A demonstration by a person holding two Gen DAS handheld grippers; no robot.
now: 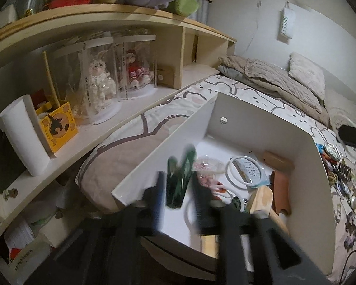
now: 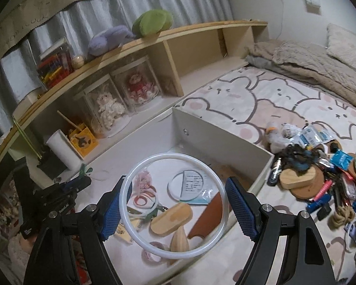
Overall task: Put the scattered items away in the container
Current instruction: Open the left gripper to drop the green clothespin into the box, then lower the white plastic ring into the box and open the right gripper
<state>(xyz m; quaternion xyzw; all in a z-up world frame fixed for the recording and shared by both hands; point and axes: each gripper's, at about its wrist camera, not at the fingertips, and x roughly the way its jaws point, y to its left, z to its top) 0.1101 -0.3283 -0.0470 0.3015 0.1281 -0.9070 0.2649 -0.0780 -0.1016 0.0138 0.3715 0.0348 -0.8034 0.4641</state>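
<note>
Progress looks partial: the white box on the bed already has a fair scatter on its floor, among them a white ring around a printed card, a rounded wooden block, a brown leather-like piece and a packet of pink bits. The right gripper holds a large translucent white ring over the box, its blue fingers spread wide with the ring spanning the gap; the ring touches the left pad, but whether the other pad presses it I cannot tell, so the hold may be loose. The left gripper hangs over the near-left corner of the box with a dark green glossy thing between its fingers; that view is smeared by motion, so I cannot say whether it is clamped or already slipping free, nor what it is. Plenty is left: beyond the right wall of the box lies a dense heap with foil sachets, a wooden disc, a coil of rope, pens and dark tangled bits, much of it too jumbled to name. The far edge of the heap runs out of frame, and the near wall of the box is hidden behind both tools.
</note>
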